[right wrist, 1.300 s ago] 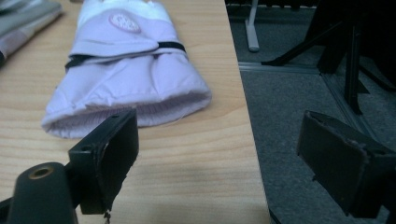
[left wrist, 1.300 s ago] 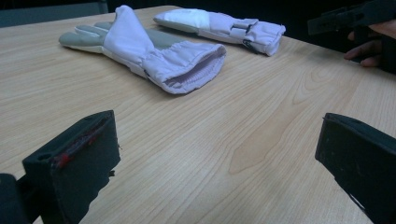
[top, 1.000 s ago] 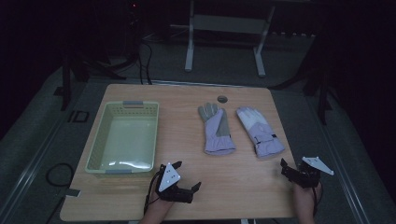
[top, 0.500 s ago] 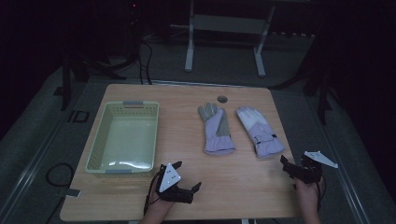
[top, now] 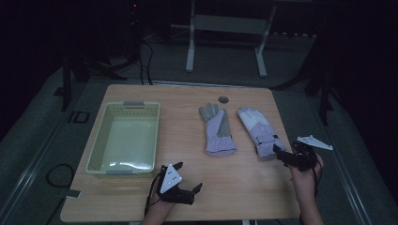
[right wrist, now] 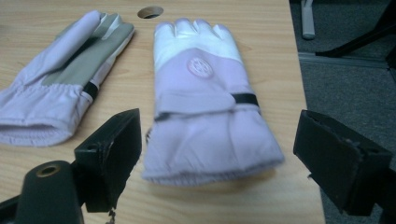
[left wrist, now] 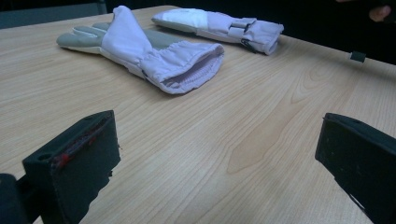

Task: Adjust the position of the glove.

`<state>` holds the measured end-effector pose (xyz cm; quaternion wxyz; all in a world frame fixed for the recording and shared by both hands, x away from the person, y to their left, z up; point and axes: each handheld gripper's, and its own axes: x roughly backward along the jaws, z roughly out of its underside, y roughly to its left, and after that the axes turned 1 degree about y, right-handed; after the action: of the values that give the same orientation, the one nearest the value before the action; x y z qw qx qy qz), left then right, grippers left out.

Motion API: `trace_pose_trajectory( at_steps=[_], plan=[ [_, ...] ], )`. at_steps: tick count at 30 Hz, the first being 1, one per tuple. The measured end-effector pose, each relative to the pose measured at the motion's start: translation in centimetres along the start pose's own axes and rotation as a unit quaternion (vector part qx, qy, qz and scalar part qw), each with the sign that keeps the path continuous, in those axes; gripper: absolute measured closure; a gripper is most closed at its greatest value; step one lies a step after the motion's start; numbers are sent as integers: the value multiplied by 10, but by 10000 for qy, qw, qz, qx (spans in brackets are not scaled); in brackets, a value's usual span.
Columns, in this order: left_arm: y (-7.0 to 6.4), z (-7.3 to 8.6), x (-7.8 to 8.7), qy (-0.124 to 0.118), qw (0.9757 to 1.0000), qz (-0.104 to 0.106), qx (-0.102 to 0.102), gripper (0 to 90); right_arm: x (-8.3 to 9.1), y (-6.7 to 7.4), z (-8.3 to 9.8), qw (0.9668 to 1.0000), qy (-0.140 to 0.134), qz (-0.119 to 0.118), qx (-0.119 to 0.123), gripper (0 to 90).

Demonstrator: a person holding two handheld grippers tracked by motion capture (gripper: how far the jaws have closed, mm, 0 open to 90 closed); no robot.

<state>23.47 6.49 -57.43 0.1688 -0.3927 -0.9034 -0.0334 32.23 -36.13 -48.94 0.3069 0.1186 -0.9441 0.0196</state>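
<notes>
The right gripper [top: 280, 155] has its jaws spread wide, gripping nothing, with the cuff of the right glove [right wrist: 205, 100] lying flat just ahead between them. Beside that glove lies the left glove [right wrist: 70, 77], palm up. The left gripper [top: 195, 190] is likewise released, low over bare table [left wrist: 243, 135]. Farther off sits a basket [top: 123, 140].
</notes>
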Motion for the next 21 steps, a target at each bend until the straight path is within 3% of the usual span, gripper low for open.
trace_pose_trajectory(
  at_steps=[2, 3, 5, 14, 17, 21],
  plan=[
    [0, 0, 0, 17, 10000, 43, 20, 0, -2, 6, -6, 9999, -30, -56, 100, 131],
    [0, 0, 0, 13, 10000, 39, 2, 0, -3, 14, -11, 9995, -31, -85, 319, 125],
    [-1, 0, 0, 13, 10000, 26, -9, 0, -5, 21, -15, 9989, -21, -157, 440, 126],
    [0, 0, 0, 12, 10000, 48, 7, 0, -18, 43, -31, 9969, 3, -443, 650, 112],
    [-1, 0, 0, 9, 10000, 43, -15, 0, -23, 50, -37, 9965, 15, -553, 621, 114],
    [0, 0, 0, 8, 10000, 58, -2, 0, -30, 60, -46, 9957, 4, -644, 660, 190]
  ],
)
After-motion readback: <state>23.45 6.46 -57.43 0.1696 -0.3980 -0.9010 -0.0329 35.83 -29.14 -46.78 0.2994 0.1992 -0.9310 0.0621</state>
